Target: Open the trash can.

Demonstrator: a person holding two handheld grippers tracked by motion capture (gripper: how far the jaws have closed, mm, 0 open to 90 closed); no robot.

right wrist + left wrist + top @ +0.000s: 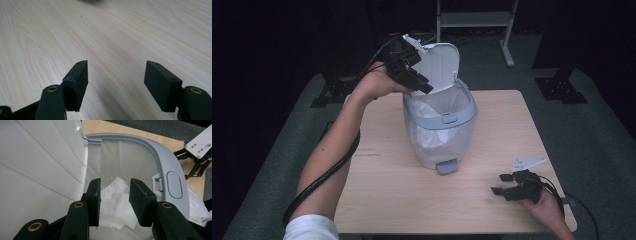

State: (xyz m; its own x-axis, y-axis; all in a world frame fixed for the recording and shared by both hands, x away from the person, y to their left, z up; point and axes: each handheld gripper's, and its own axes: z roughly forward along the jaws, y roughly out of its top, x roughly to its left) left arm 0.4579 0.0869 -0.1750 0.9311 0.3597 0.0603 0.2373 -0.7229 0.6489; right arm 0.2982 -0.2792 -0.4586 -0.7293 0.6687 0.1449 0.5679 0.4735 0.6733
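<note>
While both hand-held grippers (424,84) (497,184) gape empty, the bin (439,120) hides its liner's bottom.

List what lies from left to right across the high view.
Left gripper held up at the bin's open lid → lined bin at the table's middle → right gripper, open, low near the table's right front corner.

A bin (439,125) stands mid-table (387,190), crumpled paper (117,205) inside it.
</note>
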